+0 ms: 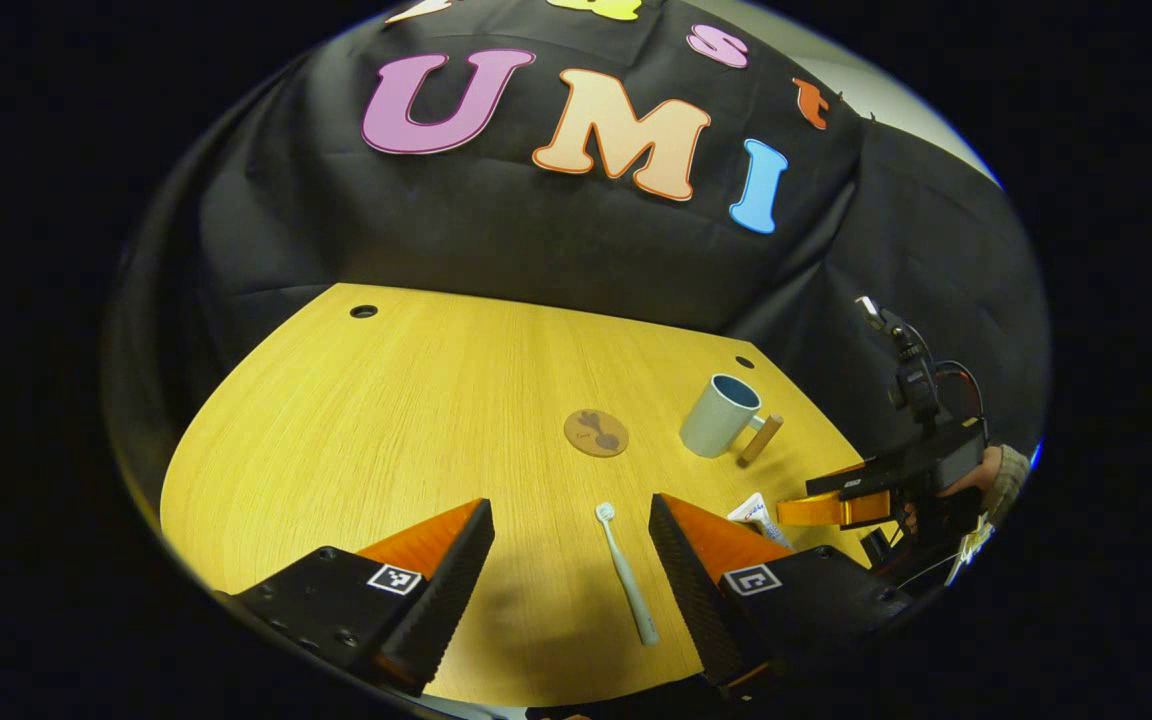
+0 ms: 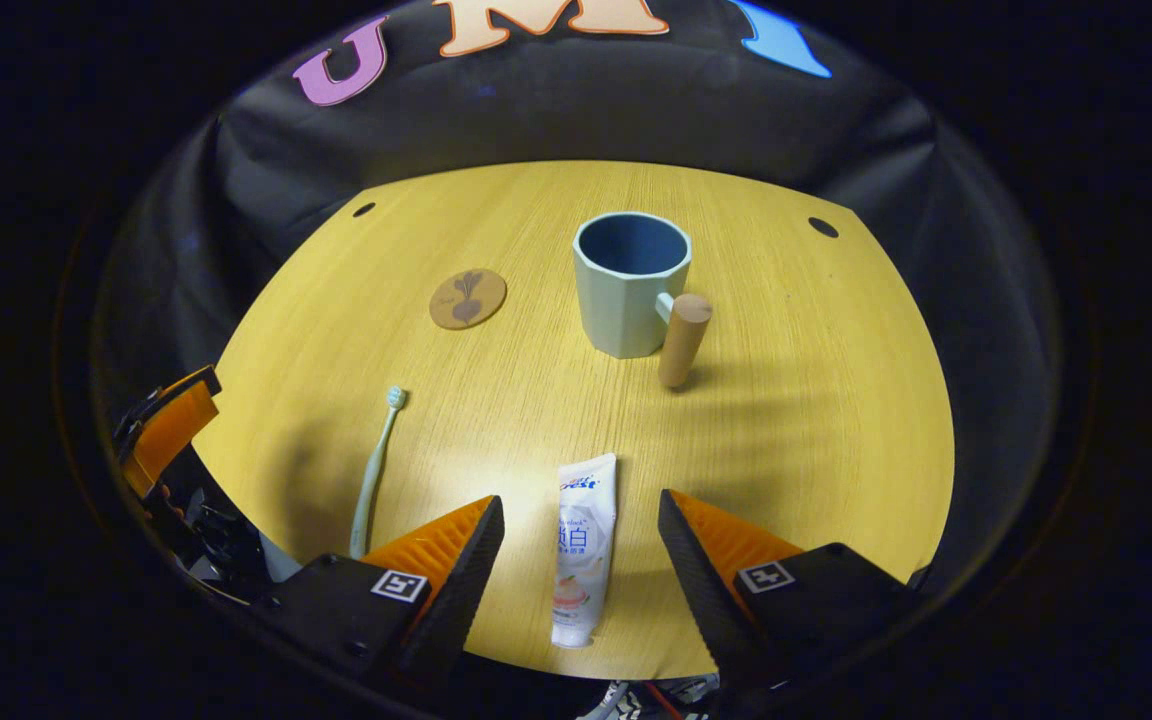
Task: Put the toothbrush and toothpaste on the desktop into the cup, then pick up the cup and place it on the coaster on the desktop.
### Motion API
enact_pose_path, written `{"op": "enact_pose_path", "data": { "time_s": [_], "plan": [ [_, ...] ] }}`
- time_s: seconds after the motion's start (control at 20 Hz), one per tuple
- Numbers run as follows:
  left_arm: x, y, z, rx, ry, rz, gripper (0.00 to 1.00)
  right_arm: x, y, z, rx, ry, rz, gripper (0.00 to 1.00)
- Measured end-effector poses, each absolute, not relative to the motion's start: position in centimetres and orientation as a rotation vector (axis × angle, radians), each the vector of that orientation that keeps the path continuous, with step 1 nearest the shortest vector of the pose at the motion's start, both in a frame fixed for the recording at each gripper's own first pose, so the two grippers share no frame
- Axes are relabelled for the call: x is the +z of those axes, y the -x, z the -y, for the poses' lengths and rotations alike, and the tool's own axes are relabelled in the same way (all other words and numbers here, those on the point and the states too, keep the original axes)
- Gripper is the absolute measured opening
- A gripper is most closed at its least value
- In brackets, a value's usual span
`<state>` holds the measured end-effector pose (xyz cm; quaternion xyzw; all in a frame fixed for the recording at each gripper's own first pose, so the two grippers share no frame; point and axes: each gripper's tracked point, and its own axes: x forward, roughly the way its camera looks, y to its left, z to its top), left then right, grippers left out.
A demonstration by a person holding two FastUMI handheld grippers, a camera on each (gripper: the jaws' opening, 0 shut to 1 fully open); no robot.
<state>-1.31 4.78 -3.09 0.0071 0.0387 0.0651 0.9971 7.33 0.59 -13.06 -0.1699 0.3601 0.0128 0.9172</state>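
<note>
While both lie flat on the yellow wooden desktop [image 2: 836, 400], the left gripper [image 1: 571, 560] gapes wide around the pale slim toothbrush [image 1: 626, 575], and the right gripper [image 2: 581, 560] gapes wide around the white toothpaste tube [image 2: 581, 550].

From my seat at the controls I count one toothbrush [image 2: 373, 470], one tube of toothpaste [image 2: 581, 545], one cup [image 2: 630, 283] with a single wooden handle [image 2: 683, 339], and one round coaster [image 2: 467, 298], all on one wooden desktop [image 2: 816, 400]. The desktop has two small dark holes [image 2: 364, 210] near its far edge, one toward each corner. I also count two grippers: the left gripper [image 1: 571, 555] over the toothbrush and the right gripper [image 2: 581, 555] over the toothpaste, each with two fingers.
</note>
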Motion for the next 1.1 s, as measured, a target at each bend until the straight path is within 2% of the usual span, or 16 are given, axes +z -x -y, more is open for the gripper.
{"op": "enact_pose_path", "data": {
  "time_s": [0.4, 0.45, 0.5, 0.65, 0.8, 0.85, 0.9, 1.0, 1.05, 1.1],
  "plan": [
    [-4.8, 1.5, -5.4, 0.147, 0.01, -0.12, 0.93, -16.8, -9.1, 1.1, -0.04, 0.432, -0.895, 0.77],
    [-4.8, 1.5, -5.4, 0.143, 0.01, -0.126, 0.93, -17.0, -9.2, 1.3, -0.044, 0.448, -0.9, 0.79],
    [-5.0, 1.3, -5.4, 0.14, 0.006, -0.13, 0.93, -17.2, -9.4, 1.6, -0.051, 0.459, -0.909, 0.77],
    [-5.2, 0.5, -5.3, 0.135, -0.006, -0.144, 0.93, -17.7, -9.6, 1.4, -0.063, 0.467, -0.919, 0.55],
    [-5.4, 0.2, -5.1, 0.125, -0.016, -0.161, 0.93, -17.8, -9.5, 1.5, -0.069, 0.485, -0.93, 0.55],
    [-5.4, 0.0, -5.0, 0.122, -0.021, -0.165, 0.93, -18.2, -9.7, 1.4, -0.068, 0.488, -0.934, 0.48],
    [-5.4, -0.2, -4.9, 0.119, -0.029, -0.17, 0.93, -18.2, -9.8, 1.4, -0.067, 0.484, -0.936, 0.52],
    [-5.4, -0.5, -4.9, 0.121, -0.05, -0.177, 0.93, -18.2, -9.7, 1.6, -0.068, 0.463, -0.95, 0.49],
    [-5.5, -0.5, -4.9, 0.124, -0.061, -0.184, 0.93, -18.2, -9.8, 1.6, -0.069, 0.461, -0.954, 0.43],
    [-5.6, -0.7, -4.8, 0.127, -0.068, -0.19, 0.93, -18.1, -9.6, 1.7, -0.071, 0.46, -0.958, 0.43]
  ]
}}
